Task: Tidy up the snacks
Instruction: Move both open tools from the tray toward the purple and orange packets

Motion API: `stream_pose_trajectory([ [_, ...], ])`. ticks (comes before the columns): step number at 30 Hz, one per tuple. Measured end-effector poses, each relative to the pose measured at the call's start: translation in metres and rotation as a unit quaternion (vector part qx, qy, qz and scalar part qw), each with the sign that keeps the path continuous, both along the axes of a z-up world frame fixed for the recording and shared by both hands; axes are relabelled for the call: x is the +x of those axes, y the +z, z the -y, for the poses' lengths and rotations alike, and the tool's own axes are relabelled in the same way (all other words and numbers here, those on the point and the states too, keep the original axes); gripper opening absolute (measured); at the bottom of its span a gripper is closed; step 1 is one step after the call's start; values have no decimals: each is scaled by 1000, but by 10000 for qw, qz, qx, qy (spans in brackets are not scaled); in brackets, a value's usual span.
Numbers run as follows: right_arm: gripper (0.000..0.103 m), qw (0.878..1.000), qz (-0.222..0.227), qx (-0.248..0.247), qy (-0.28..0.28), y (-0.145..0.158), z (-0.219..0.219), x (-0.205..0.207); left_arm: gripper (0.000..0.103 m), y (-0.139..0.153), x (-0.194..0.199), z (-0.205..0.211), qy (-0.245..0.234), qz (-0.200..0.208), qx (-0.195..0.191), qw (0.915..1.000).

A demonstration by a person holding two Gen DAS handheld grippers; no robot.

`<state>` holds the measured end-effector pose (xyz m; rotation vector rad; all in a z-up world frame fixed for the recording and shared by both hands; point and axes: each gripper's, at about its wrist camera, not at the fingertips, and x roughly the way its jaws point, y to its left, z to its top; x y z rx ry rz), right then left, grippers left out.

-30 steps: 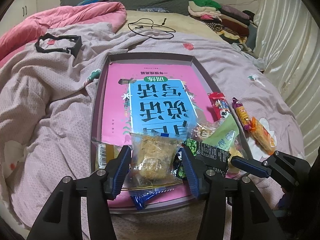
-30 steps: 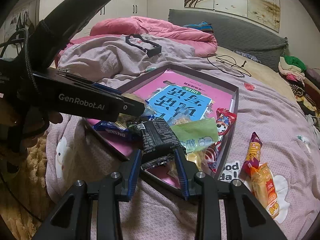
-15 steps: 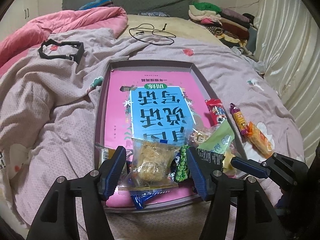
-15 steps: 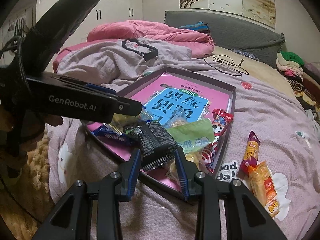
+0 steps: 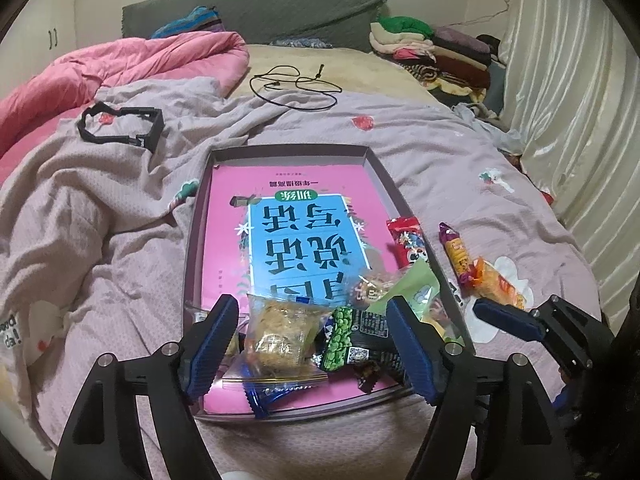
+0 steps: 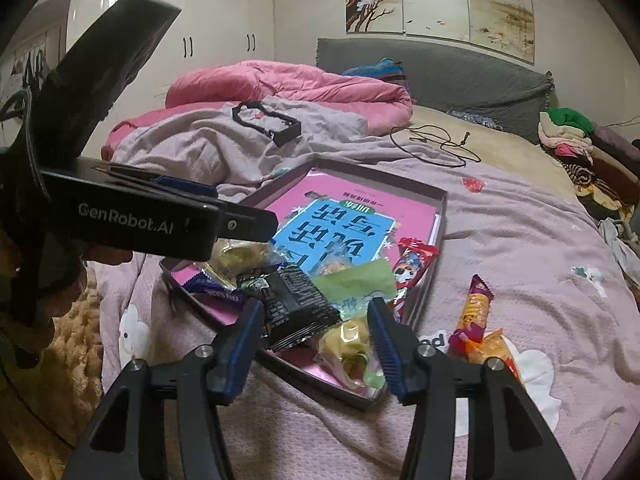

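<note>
A shallow grey tray [image 5: 376, 168] [image 6: 438, 236] lies on the bed with a pink and blue book [image 5: 296, 232] [image 6: 336, 224] in it. Snacks are piled at its near end: a clear bag with a brown cake [image 5: 280, 332], a black and green packet [image 5: 360, 344] [image 6: 296, 308], a light green packet [image 5: 416, 288] [image 6: 352, 280], a red packet [image 5: 408, 240] [image 6: 412, 260]. My left gripper [image 5: 312, 344] is open, its jaws either side of the cake bag. My right gripper [image 6: 316, 348] is open, the black packet lying loose between its jaws.
Two orange and purple snack sticks [image 5: 476, 268] [image 6: 476, 312] lie on the lilac sheet right of the tray. A black plastic frame [image 5: 120, 128] and a black cable [image 5: 296, 84] lie farther up the bed. A pink quilt [image 5: 120, 64] and folded clothes [image 5: 432, 48] sit at the back.
Both grippers have opened wider and pulled back. My right gripper let go of the black packet, which now lies in the tray. The cake bag stays in the tray.
</note>
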<state>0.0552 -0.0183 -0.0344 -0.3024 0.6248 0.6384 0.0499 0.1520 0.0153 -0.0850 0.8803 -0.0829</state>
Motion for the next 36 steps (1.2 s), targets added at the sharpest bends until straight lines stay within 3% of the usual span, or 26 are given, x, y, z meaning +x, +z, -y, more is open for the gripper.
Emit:
stream_pose_trajectory([
  [9, 68, 9997, 121, 157, -153, 13, 18, 1, 79, 10, -3, 7, -19, 23, -43, 10000],
  [27, 75, 9967, 381, 181, -689, 34, 74, 12, 79, 33, -12, 40, -333, 243, -84, 9991],
  [36, 76, 9958, 243, 81, -874, 30, 100, 20, 79, 35, -8, 68, -602, 145, -106, 9980],
])
